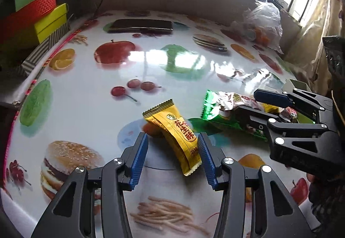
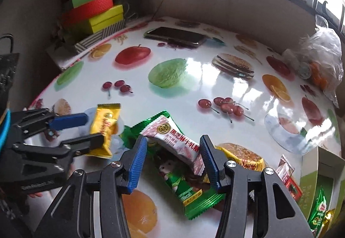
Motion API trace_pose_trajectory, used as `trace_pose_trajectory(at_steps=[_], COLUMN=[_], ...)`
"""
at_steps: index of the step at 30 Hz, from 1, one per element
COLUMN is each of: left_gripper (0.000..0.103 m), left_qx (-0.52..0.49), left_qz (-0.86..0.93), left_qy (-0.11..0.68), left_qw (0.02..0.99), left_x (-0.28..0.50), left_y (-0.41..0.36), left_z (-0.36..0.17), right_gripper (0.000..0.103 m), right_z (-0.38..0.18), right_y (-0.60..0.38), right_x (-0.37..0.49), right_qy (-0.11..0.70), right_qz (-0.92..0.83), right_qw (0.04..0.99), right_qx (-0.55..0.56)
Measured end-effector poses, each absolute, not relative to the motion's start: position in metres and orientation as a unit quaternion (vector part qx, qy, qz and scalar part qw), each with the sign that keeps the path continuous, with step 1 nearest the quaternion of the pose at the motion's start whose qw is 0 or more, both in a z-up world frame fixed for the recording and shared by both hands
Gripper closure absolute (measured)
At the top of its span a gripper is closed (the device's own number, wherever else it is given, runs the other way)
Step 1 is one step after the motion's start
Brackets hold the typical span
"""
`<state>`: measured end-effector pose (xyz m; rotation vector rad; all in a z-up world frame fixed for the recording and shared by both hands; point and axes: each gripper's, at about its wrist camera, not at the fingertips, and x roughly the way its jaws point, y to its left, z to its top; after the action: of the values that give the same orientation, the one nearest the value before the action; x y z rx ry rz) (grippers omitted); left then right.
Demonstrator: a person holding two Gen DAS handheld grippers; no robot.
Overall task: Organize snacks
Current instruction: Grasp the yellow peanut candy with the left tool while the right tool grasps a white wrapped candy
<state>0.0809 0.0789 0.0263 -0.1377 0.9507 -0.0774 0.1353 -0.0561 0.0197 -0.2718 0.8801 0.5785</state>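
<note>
— Grippers? Left gripper (image 1: 172, 158) is straddling the yellow snack (image 1: 176, 134) on the table (image 1: 151, 65), pads not pressing.
— Right gripper (image 2: 173, 162) is bracketing the white-red packet (image 2: 174, 138) — centring before squeezing seems wise.

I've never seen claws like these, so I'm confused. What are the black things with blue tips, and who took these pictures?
They are grabbing tools. A person holds one in each hand, and each tool is called a gripper. A small camera sits on each one and looks out along its two blue fingers.

One picture comes from the left gripper, the other from the right gripper.

Below is a shiny table printed with fruit and burgers. On it lie snack packets, a dark phone and a plastic bag.

A yellow snack sits between the left fingers, and a white-and-red snack between the right ones. Both have a gap on one side, so neither looks squeezed.
</note>
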Motion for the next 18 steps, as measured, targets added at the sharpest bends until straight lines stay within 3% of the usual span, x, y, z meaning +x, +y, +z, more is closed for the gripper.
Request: trace_pose_trajectory(at_steps=[14, 18], left_gripper=[0.054, 0.054], left_qx=[-0.076, -0.078], left_qz=[-0.025, -0.031], left_qy=[0.452, 0.446], left_qw=[0.889, 0.891], left_x=[0.075, 0.078], left_y=[0.092, 0.088], left_z=[0.033, 0.037], right_gripper=[0.052, 0.060], right_z=[0.009, 0.011], right_y=[-0.057, -0.056], right_x=[0.153, 0.154], right_qy=[0.441, 0.439], right_qz=[0.280, 0.277], right_qw=[0.847, 0.849], right_qx=[-0.100, -0.096])
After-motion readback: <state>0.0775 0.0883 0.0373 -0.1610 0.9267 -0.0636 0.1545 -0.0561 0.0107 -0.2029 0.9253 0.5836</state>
